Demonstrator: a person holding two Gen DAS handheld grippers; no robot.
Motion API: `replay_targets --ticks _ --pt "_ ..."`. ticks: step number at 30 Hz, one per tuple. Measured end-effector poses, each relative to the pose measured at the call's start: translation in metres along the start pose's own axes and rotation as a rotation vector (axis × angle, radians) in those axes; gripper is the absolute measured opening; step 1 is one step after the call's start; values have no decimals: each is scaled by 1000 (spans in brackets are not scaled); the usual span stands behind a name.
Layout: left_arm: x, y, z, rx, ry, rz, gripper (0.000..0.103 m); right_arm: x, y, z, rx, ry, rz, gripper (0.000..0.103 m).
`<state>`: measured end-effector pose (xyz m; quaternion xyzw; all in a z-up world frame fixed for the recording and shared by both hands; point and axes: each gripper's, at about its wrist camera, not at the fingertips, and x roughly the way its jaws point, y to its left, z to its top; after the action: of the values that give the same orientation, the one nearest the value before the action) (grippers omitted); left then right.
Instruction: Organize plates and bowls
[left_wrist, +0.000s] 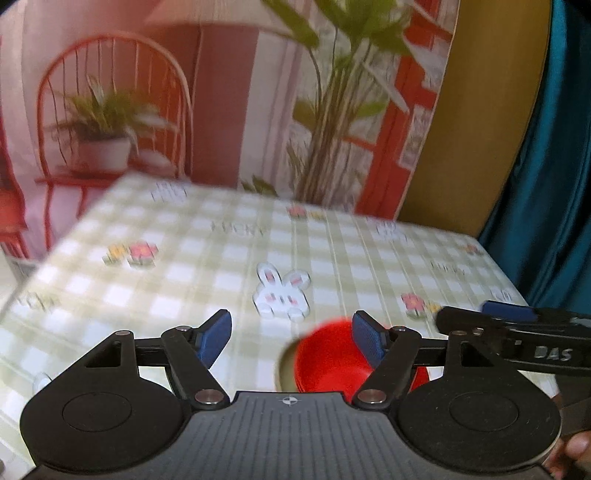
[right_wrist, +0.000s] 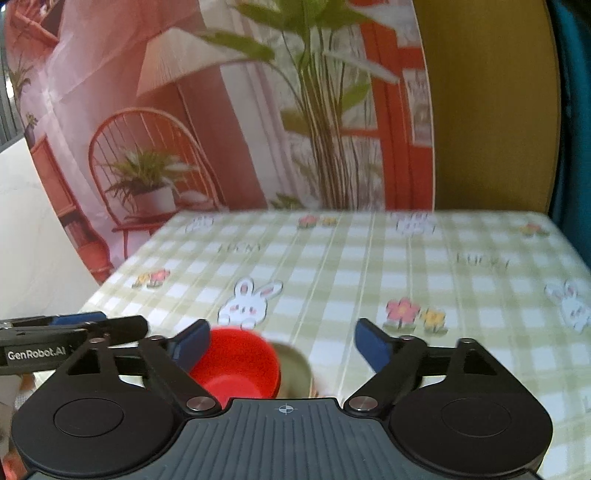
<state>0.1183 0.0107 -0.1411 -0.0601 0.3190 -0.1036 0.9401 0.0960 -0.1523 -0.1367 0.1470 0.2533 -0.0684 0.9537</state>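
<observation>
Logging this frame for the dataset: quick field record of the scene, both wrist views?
surface: table with green checked cloth, rabbit and flower prints
red bowl: sitting on a beige plate
left gripper: jaws open, nothing between them, bowl below its right pad
right gripper: jaws open, nothing gripped
backdrop: printed room scene behind the table
image quality: motion blur
</observation>
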Motion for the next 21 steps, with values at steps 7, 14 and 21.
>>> replay_targets --ticks 7,14,21 --pt "-29 7 45 4 -127 0 85 -25 0 46 -30 -85 15 103" --pt "-62 -6 84 95 -260 76 87 -47 11 83 -89 -167 -8 103" --pt "-88 -13 103 127 -316 104 92 -66 22 104 -121 -230 -28 103"
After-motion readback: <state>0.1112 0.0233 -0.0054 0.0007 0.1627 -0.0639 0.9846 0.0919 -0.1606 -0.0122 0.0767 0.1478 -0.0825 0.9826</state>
